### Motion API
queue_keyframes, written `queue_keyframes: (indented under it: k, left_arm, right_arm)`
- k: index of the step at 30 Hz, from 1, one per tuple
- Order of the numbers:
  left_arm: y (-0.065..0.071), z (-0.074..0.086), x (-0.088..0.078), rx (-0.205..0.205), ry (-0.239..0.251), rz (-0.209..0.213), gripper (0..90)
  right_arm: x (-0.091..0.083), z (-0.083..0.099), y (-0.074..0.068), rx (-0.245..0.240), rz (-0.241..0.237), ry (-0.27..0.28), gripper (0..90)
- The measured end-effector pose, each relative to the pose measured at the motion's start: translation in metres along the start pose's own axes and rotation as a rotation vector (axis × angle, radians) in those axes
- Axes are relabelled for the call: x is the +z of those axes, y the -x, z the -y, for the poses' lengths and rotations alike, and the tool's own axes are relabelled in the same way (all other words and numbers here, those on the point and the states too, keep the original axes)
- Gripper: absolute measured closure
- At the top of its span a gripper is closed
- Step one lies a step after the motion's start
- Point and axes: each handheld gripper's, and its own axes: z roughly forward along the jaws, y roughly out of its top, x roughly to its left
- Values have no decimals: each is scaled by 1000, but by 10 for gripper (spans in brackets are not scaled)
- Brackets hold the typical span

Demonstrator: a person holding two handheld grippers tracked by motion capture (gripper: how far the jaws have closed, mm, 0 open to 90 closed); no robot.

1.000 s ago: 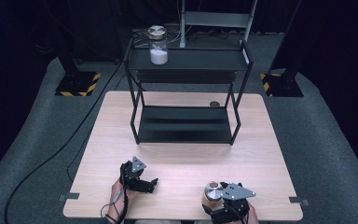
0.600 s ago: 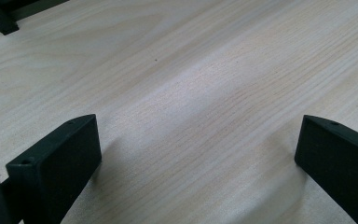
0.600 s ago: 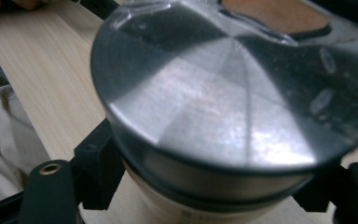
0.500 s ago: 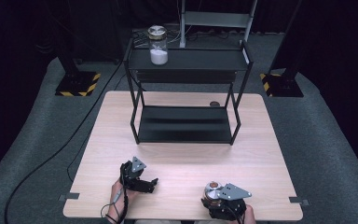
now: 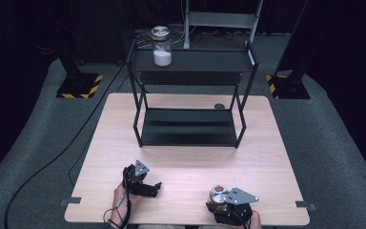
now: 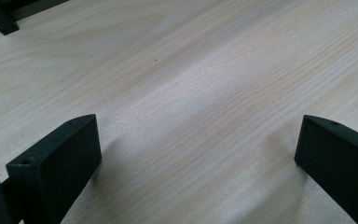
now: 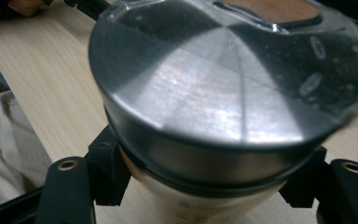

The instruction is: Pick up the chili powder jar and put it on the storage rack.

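Note:
A small jar with a brushed metal lid (image 7: 223, 93) stands near the table's front right edge, and its lid (image 5: 218, 192) also shows in the high view. My right gripper (image 7: 209, 186) is shut on the jar just under the lid, one black jaw pressing each side; from above the right gripper (image 5: 219, 202) sits at the front right. My left gripper (image 5: 156, 187) rests at the front left, its jaws wide apart over bare wood. In its own view the left gripper (image 6: 198, 154) is open with nothing between its fingers.
A black two-tier rack (image 5: 190, 133) stands at the middle back of the wooden table (image 5: 267, 157). A glass jar holding white powder (image 5: 161, 46) sits on the rack's top shelf at the left. A small dark round object (image 5: 219, 106) lies behind the rack.
My right gripper's jaws have closed onto the small jar under its lid. The left gripper has stayed where it was.

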Motion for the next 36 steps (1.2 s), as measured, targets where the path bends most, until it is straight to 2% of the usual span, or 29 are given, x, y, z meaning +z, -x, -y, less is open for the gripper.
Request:
queue_keyframes:
  k: [8,12,23,36]
  left_arm:
    - [0,0,0,1,1,-1,0]
    - [0,0,0,1,1,-1,0]
    - [0,0,0,1,1,-1,0]
    - [0,0,0,1,0,-1,0]
  right_arm:
    - [-7,-7,3,21,14,-11,308]
    - [-11,-18,5,21,14,-31,308]
    - [-12,-64,23,17,-6,-162,308]
    - [-7,-99,47,15,-16,-242,308]
